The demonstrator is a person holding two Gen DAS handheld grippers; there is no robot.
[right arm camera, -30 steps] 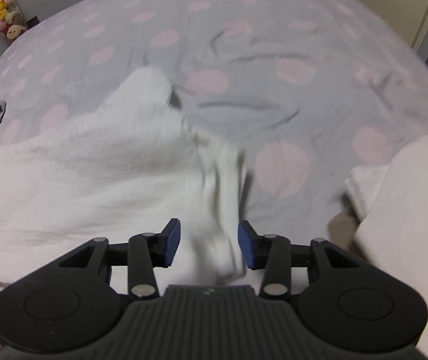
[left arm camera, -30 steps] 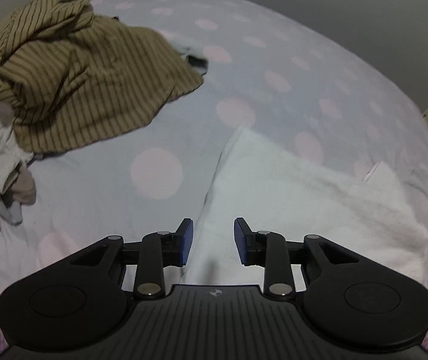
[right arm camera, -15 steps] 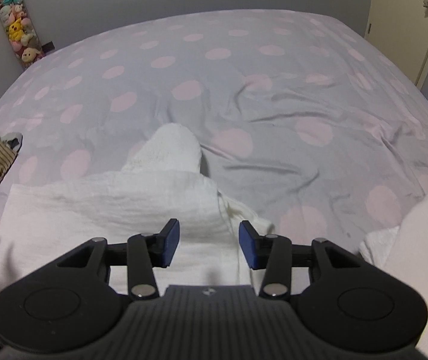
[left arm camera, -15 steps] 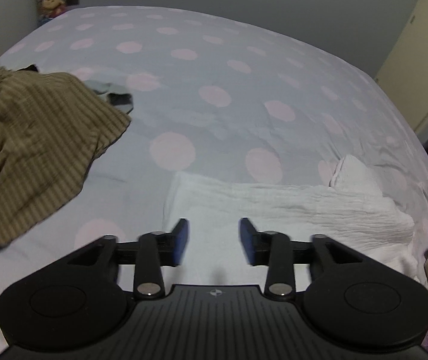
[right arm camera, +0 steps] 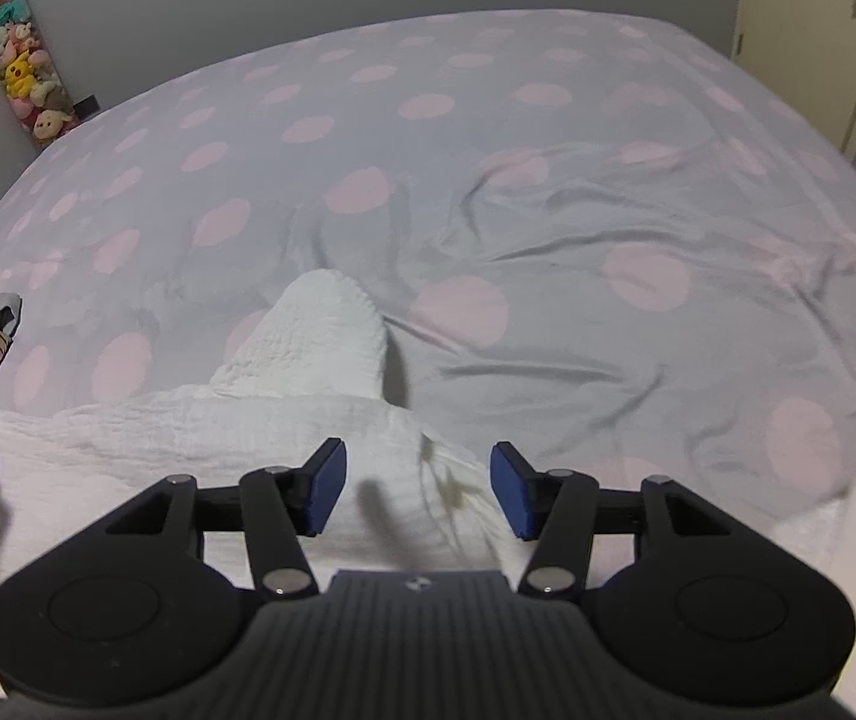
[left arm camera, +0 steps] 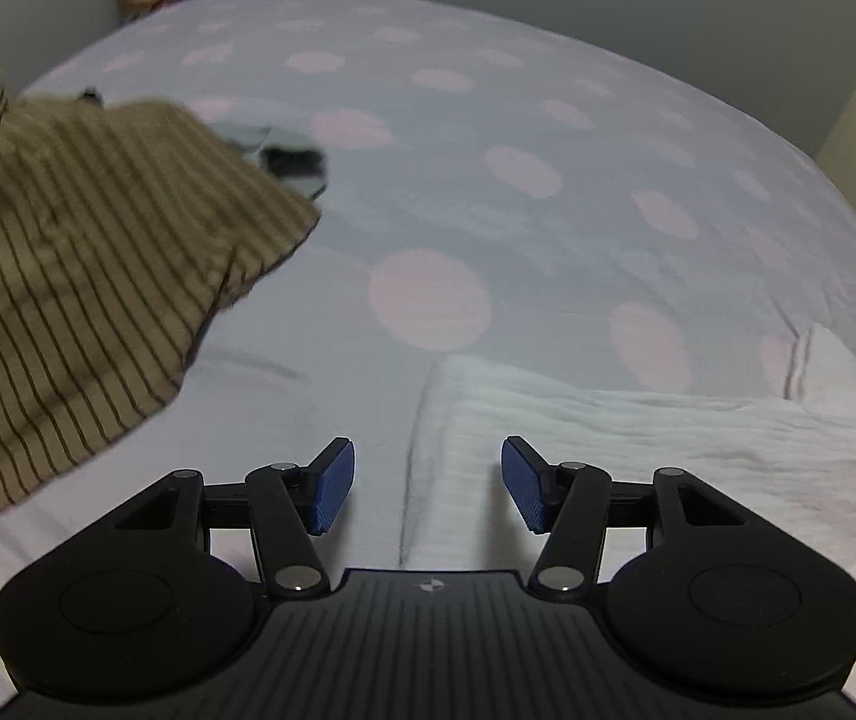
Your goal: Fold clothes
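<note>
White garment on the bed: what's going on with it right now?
A person with a handheld gripper in each hand is folding laundry on a polka-dot bed. The white garment lies partly folded, one sleeve sticking out toward the far side. The left gripper and right gripper sit over its two ends, jaws just opened wider, pads pressing on nothing. A brown striped garment lies heaped to the left, unfolded.

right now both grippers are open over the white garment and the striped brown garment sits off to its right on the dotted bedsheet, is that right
Not quite: the striped brown garment lies to the left of the white garment, as the left wrist view shows. The rest holds: the left gripper and right gripper are open over the white garment on the dotted bedsheet, their jaws having just been opening, pressing on nothing.
</note>
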